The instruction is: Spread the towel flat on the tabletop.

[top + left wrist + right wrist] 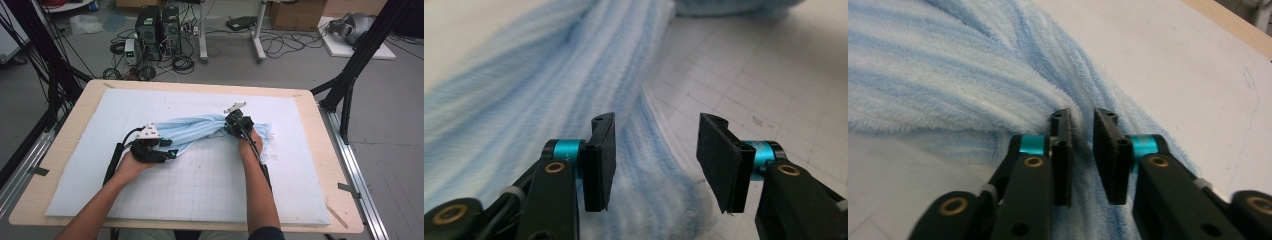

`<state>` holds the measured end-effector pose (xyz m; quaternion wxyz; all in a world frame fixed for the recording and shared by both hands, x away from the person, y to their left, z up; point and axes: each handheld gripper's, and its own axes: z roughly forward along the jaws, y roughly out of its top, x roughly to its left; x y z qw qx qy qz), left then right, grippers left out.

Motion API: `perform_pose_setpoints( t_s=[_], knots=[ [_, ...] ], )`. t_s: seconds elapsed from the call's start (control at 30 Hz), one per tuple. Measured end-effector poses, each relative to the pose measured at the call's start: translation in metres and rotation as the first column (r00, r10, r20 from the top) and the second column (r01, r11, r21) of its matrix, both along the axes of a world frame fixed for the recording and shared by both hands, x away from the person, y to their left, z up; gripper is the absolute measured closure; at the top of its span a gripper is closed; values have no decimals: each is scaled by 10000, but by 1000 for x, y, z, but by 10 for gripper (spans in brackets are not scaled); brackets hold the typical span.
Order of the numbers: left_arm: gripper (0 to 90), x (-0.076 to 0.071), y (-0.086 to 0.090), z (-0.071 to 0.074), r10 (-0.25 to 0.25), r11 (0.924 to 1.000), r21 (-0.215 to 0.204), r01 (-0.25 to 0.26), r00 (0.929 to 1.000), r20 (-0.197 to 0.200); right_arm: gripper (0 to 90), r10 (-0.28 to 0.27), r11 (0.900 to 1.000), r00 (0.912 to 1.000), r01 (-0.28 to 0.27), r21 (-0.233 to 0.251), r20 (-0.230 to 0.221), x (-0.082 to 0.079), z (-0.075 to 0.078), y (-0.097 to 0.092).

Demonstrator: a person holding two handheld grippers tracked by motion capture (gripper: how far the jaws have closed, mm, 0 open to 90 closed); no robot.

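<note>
White foam mat (200,185) over wooden table (65,165); computer towers (159,31) on floor.

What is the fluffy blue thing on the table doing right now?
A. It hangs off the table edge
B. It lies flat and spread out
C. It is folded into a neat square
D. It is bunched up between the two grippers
D: the light blue towel is gathered into a rumpled band stretching from the left gripper to the right gripper.

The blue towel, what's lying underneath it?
The bunched blue towel rests on a white gridded mat, which covers a wooden table. The mat's grid shows beside the cloth; whatever sits directly beneath the folds is covered and cannot be seen.
</note>
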<state>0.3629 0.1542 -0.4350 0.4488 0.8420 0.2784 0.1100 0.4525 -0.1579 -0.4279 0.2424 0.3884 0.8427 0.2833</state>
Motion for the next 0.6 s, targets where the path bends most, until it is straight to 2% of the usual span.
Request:
perform_pose_setpoints(
  t_s=[0.1, 0.17, 0.23, 0.3, 0.33, 0.4, 0.5, 0.53, 0.6],
  knots=[
    [520, 1, -9, -9, -118, 9986, 520, 128, 9998, -185, 714, 131, 9986, 9998, -123, 514, -149, -3, 6, -7],
    [533, 2, -12, -13, -1, 9963, 855, 8, 10000, -75, 676, 189, 9959, 9997, -175, 889, -143, -5, 11, -12],
    [621, 4, -13, -11, 237, 9936, 1107, -245, 9997, 86, 649, 211, 9905, 9998, -201, 1357, -54, -10, 19, -16],
    [761, 4, -12, -10, 367, 9910, 1283, -393, 9991, 229, 633, 350, 9878, 9994, -349, 1515, 25, -15, 25, -17],
    [846, 5, -10, -9, 353, 9908, 1300, -382, 9991, 250, 633, 488, 9849, 9988, -484, 1659, 16, -18, 28, -17],
    [851, 4, -8, -8, 382, 9923, 1170, -394, 9992, 119, 634, 786, 9799, 9969, -787, 1833, 82, -24, 32, -15],
    [853, 4, -2, -3, 449, 9951, 871, -461, 9989, 155, 638, 1509, 9703, 9885, -1490, 1905, 44, -33, 33, -9],
    [853, 4, 1, -1, 427, 9963, 743, -439, 9989, 178, 638, 1674, 9668, 9857, -1603, 1990, -195, -35, 32, -7],
    [854, 3, 8, 5, 571, 9978, 316, -578, 9981, 225, 648, 1876, 9666, 9811, -1760, 1865, -467, -41, 29, -5]
  ],
)
